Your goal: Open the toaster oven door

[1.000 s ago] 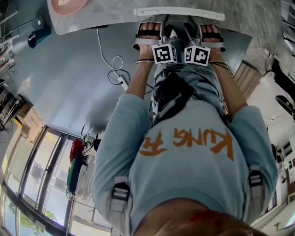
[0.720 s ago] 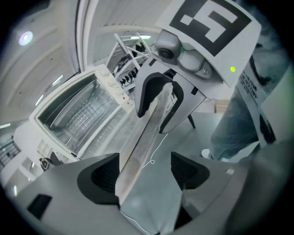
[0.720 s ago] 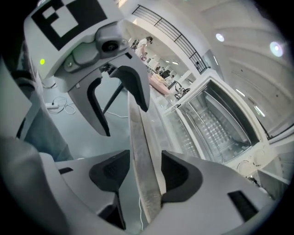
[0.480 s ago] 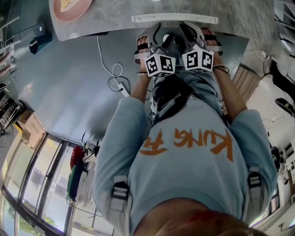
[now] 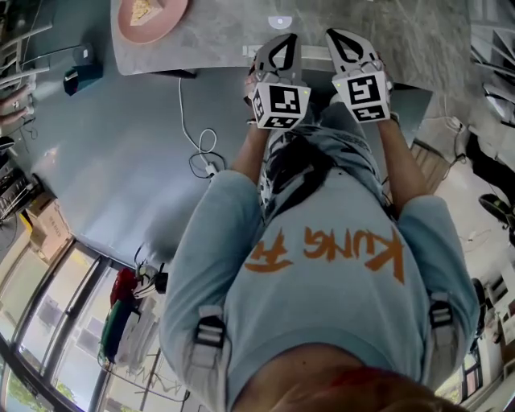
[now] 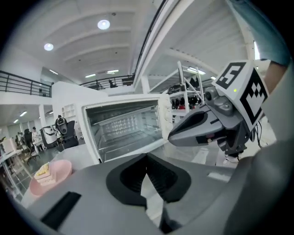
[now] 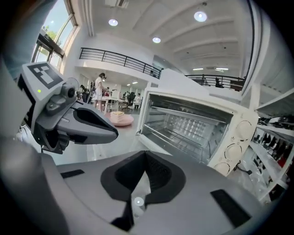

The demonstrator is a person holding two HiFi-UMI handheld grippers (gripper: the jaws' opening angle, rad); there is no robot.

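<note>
The white toaster oven [image 6: 124, 128] stands on the marble table with its door [image 7: 154, 143] swung down and its wire rack and cavity [image 7: 188, 126] exposed. Both grippers hover side by side in front of it, off the door. In its own view the left gripper [image 6: 146, 158] has its jaws together with nothing between them. The right gripper [image 7: 146, 156] is shut and empty too. From the head view the left gripper [image 5: 280, 42] and the right gripper [image 5: 344, 39] point at the table edge, and the oven is out of frame.
A pink plate [image 5: 153, 16] with a piece of cake sits on the table left of the oven. The oven's knobs [image 7: 239, 137] are on its right side. A white cable [image 5: 201, 145] and a plug strip lie on the floor. A person stands far back in the hall.
Both grippers came off the white door handle and rose toward the head camera. Their jaws went from open to shut. The handle bar is now hidden behind them.
</note>
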